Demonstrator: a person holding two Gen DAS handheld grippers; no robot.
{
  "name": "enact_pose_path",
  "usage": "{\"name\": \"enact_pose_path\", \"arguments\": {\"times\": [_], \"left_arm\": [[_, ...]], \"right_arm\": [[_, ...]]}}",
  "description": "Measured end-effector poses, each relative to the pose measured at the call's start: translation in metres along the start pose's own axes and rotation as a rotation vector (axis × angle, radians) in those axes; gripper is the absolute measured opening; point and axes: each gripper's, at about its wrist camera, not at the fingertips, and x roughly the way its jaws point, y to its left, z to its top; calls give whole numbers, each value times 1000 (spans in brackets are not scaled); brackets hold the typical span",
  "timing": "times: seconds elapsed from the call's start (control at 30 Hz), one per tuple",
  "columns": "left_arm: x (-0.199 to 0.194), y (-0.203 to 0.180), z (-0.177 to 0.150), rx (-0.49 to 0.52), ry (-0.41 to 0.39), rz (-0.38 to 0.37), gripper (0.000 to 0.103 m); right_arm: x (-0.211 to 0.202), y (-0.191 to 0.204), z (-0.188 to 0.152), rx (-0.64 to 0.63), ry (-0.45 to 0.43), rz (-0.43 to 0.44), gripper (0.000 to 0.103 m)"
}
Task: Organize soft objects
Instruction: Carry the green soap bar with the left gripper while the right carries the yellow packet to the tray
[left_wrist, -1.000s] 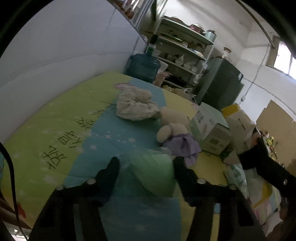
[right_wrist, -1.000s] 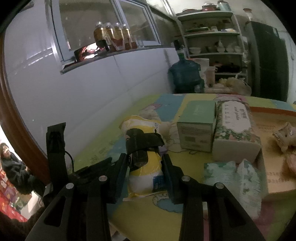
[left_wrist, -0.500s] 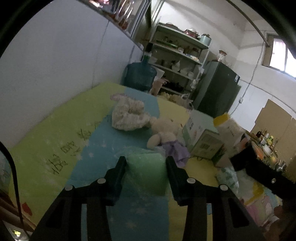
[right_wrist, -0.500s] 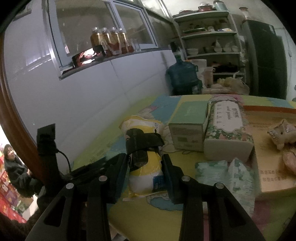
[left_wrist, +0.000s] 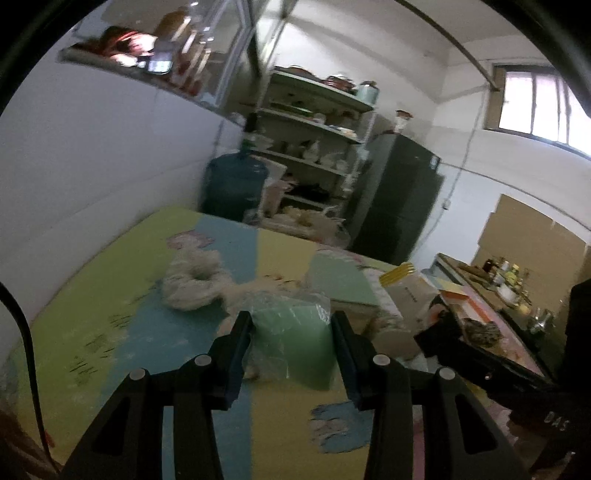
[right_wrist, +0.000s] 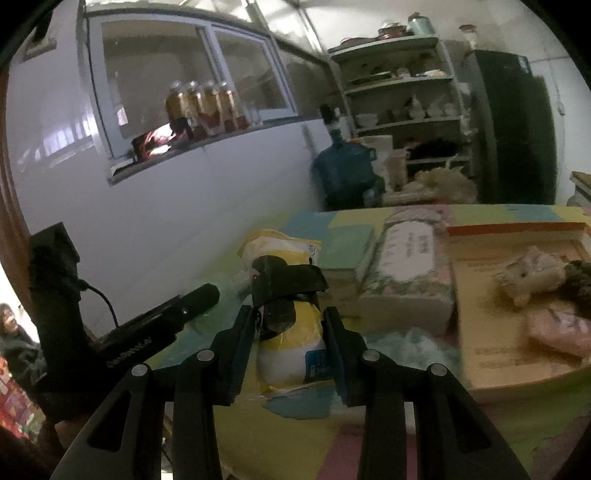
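While the left gripper (left_wrist: 291, 325) pinches the green pack in crinkly film (left_wrist: 295, 332) above the surface (left_wrist: 110, 280) and the right gripper (right_wrist: 290, 325) clamps the yellow-and-white bag (right_wrist: 291, 343), slippery wrapping could slide free if either grip loosens in transit.

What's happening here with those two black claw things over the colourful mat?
A person is tidying soft things with two hand-held grippers. The left gripper has just closed on a green pack in clear wrap and holds it. The right gripper is clamped on a yellow-and-white bag. A tissue box sits beyond.
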Motion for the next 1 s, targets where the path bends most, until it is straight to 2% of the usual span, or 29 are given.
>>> {"name": "enact_pose_path", "arguments": {"times": [0.57, 1.0], "left_arm": [[31, -99, 12, 103, 36, -183, 44], [62, -161, 9, 160, 85, -254, 44]], "right_arm": [[-60, -73, 6, 96, -102, -134, 39], [-93, -134, 1, 170, -143, -219, 39]]}}
